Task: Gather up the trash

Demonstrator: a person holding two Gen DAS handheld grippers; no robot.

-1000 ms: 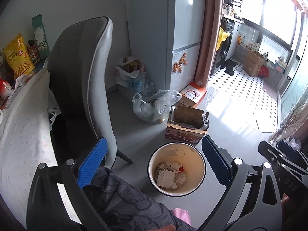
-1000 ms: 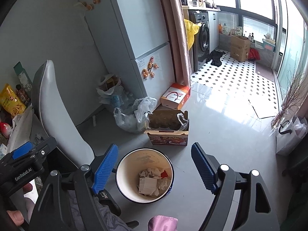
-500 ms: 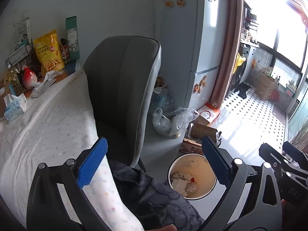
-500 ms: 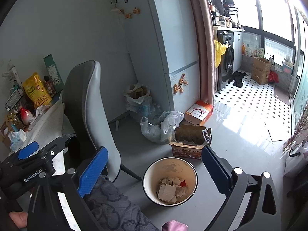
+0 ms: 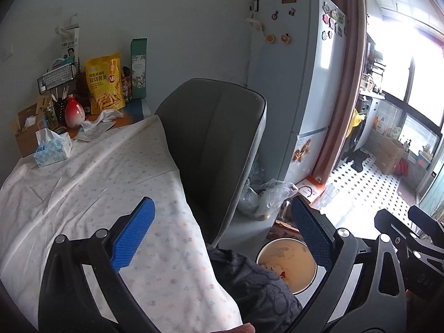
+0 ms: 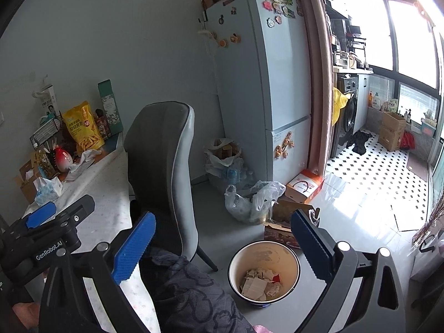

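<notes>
Kitchen floor is grey tile, with one round trash bin holding crumpled paper scraps. Both grippers hang over it empty: right gripper with fingers spread wide, left gripper the same. Just left of the bin sits one grey chair, behind it one cardboard box and two plastic bags, farthest back one fridge.
</notes>
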